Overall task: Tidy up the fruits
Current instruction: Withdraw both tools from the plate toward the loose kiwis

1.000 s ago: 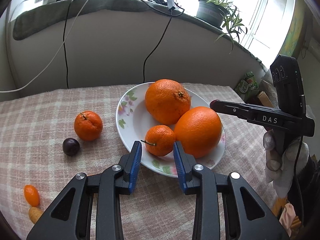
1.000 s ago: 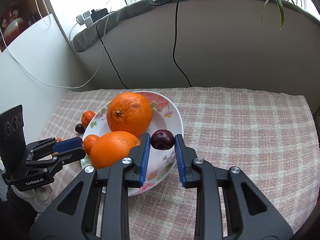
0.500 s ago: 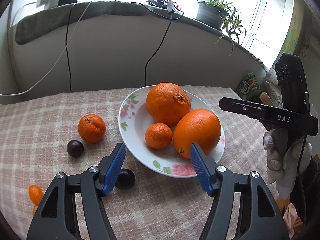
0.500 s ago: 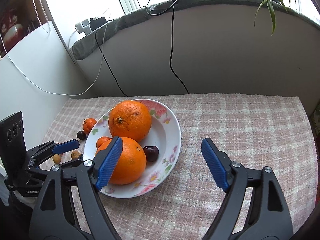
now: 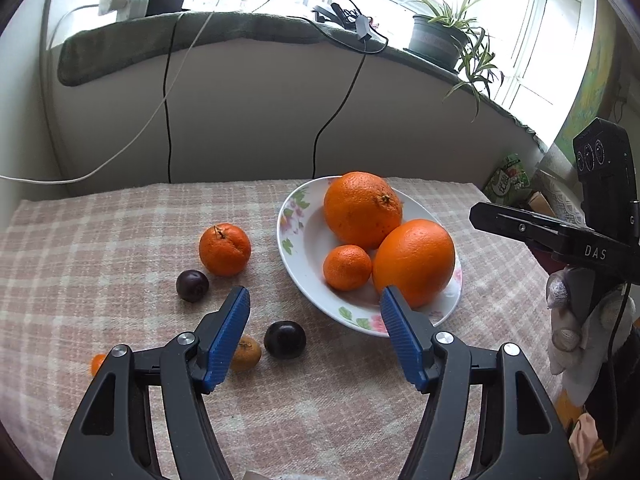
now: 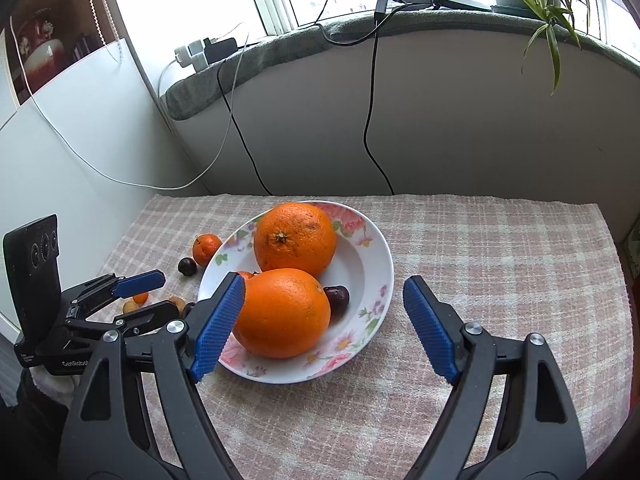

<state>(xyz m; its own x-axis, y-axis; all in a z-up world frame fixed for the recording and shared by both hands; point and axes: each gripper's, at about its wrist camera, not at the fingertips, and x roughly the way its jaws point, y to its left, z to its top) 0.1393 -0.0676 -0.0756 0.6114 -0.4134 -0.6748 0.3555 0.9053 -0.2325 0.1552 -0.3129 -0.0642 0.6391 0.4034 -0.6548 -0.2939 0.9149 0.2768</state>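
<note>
1. Two oranges, a small mandarin (image 5: 347,267) and a dark plum (image 6: 337,299) sit on the plate (image 5: 298,240); both were just dropped there.
2. Left of the plate, another mandarin (image 5: 225,249) and two plums (image 5: 285,339) wait.
3. Left gripper (image 5: 316,330) and right gripper (image 6: 322,322) have sprung apart, empty.

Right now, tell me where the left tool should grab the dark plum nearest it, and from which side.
Take the plum across its widest middle, coming straight down from above. It is small, round and lies low on the cloth. The left tool is open above it. Keep one finger clear of the kumquat close beside it.
</note>
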